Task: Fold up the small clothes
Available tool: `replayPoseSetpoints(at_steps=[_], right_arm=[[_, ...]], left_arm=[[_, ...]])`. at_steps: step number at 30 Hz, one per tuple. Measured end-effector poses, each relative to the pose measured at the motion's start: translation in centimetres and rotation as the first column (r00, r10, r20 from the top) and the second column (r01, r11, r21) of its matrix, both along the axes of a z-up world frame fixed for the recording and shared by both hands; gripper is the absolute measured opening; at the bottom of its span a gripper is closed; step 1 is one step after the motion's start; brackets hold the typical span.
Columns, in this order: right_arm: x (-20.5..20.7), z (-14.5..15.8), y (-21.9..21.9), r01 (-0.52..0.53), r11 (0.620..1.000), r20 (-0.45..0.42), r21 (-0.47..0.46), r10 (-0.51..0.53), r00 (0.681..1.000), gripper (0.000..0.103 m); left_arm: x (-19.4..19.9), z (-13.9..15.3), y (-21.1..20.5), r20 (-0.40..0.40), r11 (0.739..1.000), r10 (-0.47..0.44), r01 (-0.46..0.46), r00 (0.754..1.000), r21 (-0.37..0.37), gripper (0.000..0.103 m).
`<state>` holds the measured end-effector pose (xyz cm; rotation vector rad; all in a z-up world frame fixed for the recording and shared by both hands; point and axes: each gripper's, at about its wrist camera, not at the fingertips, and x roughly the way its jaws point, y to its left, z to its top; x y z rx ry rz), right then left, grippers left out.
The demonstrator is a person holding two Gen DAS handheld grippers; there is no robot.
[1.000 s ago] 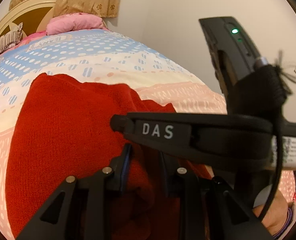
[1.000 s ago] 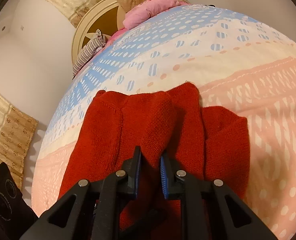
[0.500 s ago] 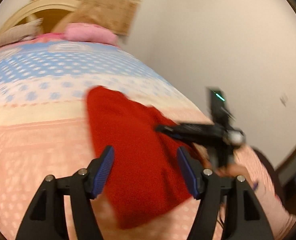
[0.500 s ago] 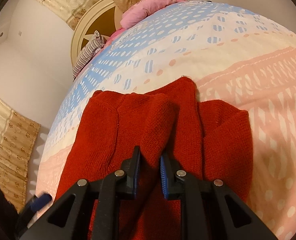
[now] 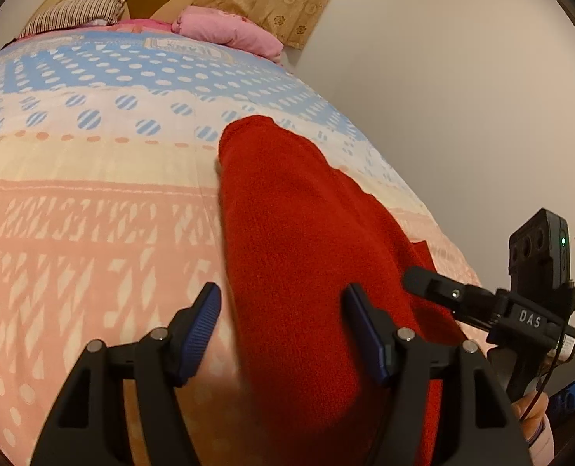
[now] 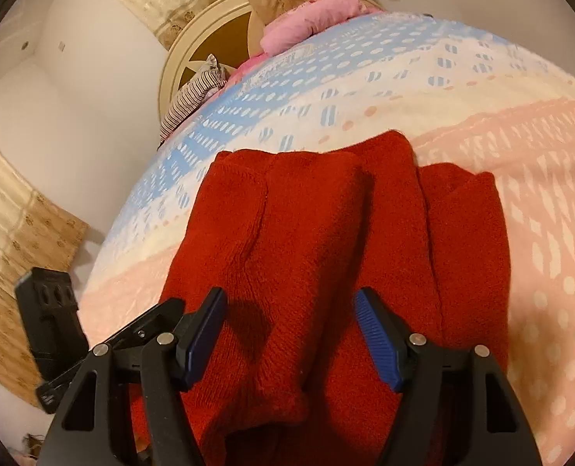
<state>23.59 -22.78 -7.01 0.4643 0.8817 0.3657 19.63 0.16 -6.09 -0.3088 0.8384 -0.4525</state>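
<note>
Reading both wrist views: the red sweater point(image 6: 326, 264) lies on the patterned bedspread point(image 5: 73, 233), folded into a long narrow strip, near the bed edge by the wall point(image 5: 462, 97).

Left tongs point(image 5: 283, 330): spread, jaws have just been opening. The sweater's near end sits in the gap, but the pads aren't pressing it. One blue pad point(image 5: 202, 330) hangs over bare bedspread, the other over red knit.

Right tongs point(image 6: 287, 334): also spread, jaws just opened. Knit lies below and between them, not pinched. A raised ridge of fabric runs up the middle of the gap.

Key relation: the strip's long axis runs straight away from both tongs, from the near end under the jaws toward the far end pointing at the pillows point(image 5: 229, 33). In the left view, the strip is offset to the right, so the left tongs straddle its left edge. In the right view, it's centred, with the tongs squarely over its width.

Judgement: the right tongs are better placed for the near end. The next fold probably goes near end to far end, along that axis. The far corners look uneven from the right view, which could skew the fold.

The right tongs also show at the left view's right edge, with a hand point(image 5: 532, 407) below.
</note>
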Motion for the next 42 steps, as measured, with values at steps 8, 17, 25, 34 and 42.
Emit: replayPoseSetpoints(at_steps=[8, 17, 25, 34, 42], right_arm=[[0.9, -0.5, 1.8, -0.006, 0.994, 0.023, -0.108, 0.009, 1.0, 0.029], [-0.5, 2.5, -0.7, 0.044, 0.993, 0.132, -0.113, -0.028, 0.991, 0.008], [-0.1, 3.6, -3.5, 0.068, 0.975, 0.131, -0.211, -0.041, 0.991, 0.008], [1.2, -0.5, -5.6, 0.066, 0.976, 0.026, -0.208, -0.062, 0.998, 0.008], [-1.6, 0.6, -7.9, 0.079, 0.996, 0.042, 0.037, -0.081, 0.996, 0.053]], left_arm=[[0.8, -0.7, 0.3, -0.033, 0.999, 0.044, -0.045, 0.998, -0.031, 0.084], [0.7, 1.3, -3.2, 0.019, 0.999, -0.025, 0.025, 0.999, 0.024, 0.083], [0.9, 1.7, -7.3, -0.006, 0.989, -0.079, 0.079, 0.997, 0.126, 0.087], [0.8, 0.6, -11.0, 0.022, 0.943, -0.034, 0.025, 0.999, 0.331, 0.103], [1.4, 0.1, -7.8, -0.036, 0.989, -0.039, 0.044, 0.999, 0.144, 0.103]])
